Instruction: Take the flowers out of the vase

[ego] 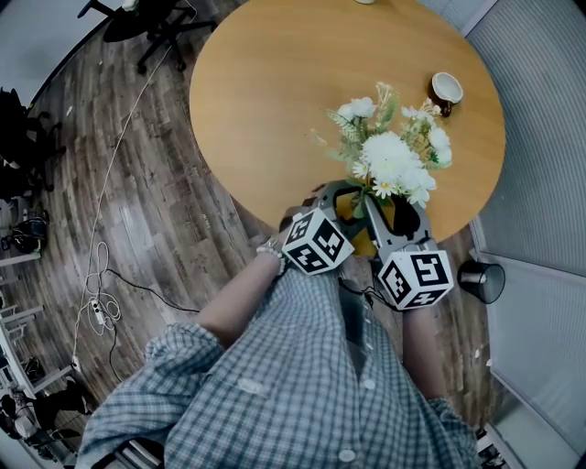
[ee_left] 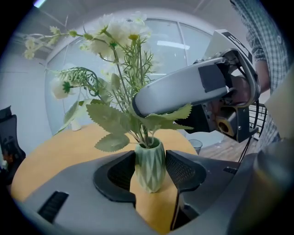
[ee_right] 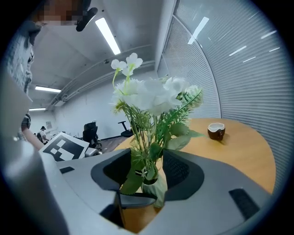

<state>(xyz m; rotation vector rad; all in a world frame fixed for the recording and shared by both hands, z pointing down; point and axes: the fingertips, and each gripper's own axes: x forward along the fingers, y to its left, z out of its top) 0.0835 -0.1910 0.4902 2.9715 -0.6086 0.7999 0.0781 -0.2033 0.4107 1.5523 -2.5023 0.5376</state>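
Observation:
A small green faceted vase [ee_left: 149, 167] stands near the front edge of the round wooden table [ego: 275, 92]. It holds a bunch of white flowers [ego: 392, 160] with green leaves. My left gripper [ee_left: 150, 170] is shut on the vase, a pad against each side. My right gripper [ee_right: 147, 172] is open around the stems [ee_right: 146, 156] just above the vase mouth, its pads clear of them. In the left gripper view one of the right gripper's fingers [ee_left: 183, 92] crosses in front of the leaves. In the head view both grippers sit under the blooms, which hide the vase.
A brown and white cup [ego: 447, 89] stands at the table's far right. A black bin [ego: 482, 279] is on the floor to the right of the table. Cables [ego: 101, 302] trail over the wooden floor on the left, with an office chair [ego: 156, 27] beyond.

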